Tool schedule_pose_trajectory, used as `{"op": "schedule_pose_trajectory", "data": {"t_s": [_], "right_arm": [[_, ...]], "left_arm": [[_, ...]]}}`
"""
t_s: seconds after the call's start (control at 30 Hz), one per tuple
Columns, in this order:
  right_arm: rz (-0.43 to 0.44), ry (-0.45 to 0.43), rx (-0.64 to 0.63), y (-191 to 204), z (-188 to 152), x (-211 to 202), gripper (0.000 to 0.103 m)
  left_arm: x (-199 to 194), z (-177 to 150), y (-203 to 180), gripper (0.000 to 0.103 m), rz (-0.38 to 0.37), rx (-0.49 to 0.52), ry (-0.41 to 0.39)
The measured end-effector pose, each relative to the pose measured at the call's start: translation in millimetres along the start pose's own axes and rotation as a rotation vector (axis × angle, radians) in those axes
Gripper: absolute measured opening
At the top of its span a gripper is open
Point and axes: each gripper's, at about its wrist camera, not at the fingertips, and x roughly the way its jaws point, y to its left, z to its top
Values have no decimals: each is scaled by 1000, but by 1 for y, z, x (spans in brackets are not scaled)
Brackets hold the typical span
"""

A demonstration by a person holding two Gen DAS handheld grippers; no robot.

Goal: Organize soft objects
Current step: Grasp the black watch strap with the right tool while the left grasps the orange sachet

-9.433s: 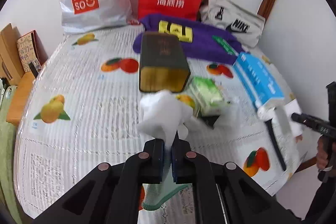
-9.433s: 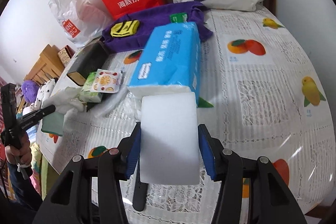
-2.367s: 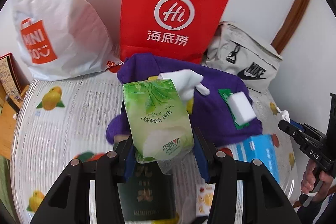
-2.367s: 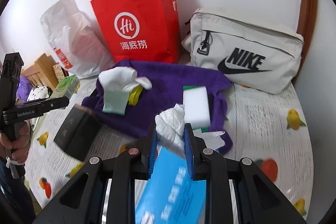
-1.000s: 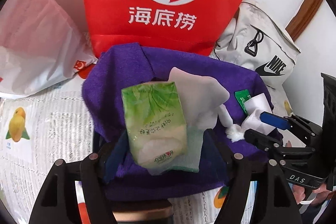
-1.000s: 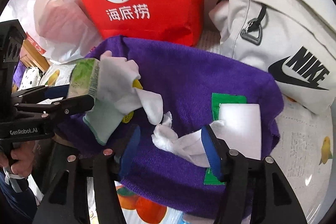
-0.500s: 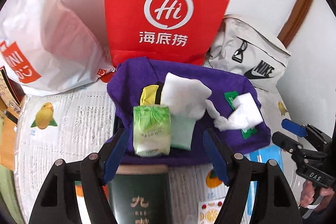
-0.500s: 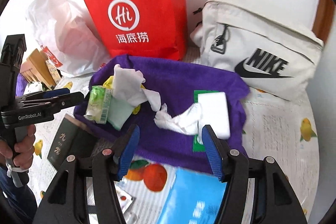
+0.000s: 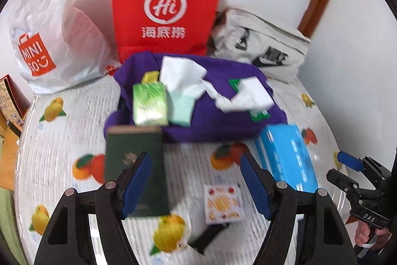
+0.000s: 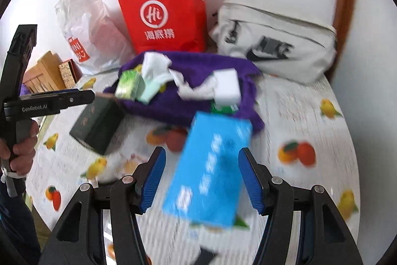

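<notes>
On purple towel (image 9: 218,126): green tissue pack (image 9: 149,104), sponge (image 9: 255,93).

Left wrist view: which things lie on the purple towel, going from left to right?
Green tissue pack → mint green cloth → crumpled white tissue → white sponge.

The left gripper (image 9: 196,180) and right gripper (image 10: 202,180) both tilt downward, jaws spread wide and empty. A hand (image 10: 21,150) grips the left gripper's handle at the left.
</notes>
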Motion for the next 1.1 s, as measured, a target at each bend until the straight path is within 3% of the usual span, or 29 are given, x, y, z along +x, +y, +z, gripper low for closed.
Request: {"op": "schedule_pose_trajectory", "data": {"t_s": [0.27,0.43,0.57,0.63,0.67,0.73,0.8,0.93,1.07,1.1], "right_arm": [[-35,71,44,-15,-81,-14,61],[-2,178,64,-13,-127,9,49],[9,218,61,-4,-147,21,49],[-28,196,28,4,-151,22,49],[-36,188,11,8,-151,22,47],[-38,147,-38,15,-151,26,27],[-39,121,-91,19,-146,30,24],[-2,115,-87,11,-134,33,24],[17,147,-41,2,-139,27,44],[20,147,-33,2,-143,26,44]], "left_arm": [[-2,-44,-25,72,1,28,25],[7,-68,-32,72,10,29,55],[12,-84,-31,72,20,23,79],[12,-90,-27,72,22,12,81],[12,-91,-26,72,23,7,81],[12,-94,-23,72,27,-4,84],[13,-94,-21,72,31,-9,85],[14,-95,-19,72,30,-17,85],[20,-96,-18,72,12,-19,94],[23,-95,-19,72,4,-18,98]]}}
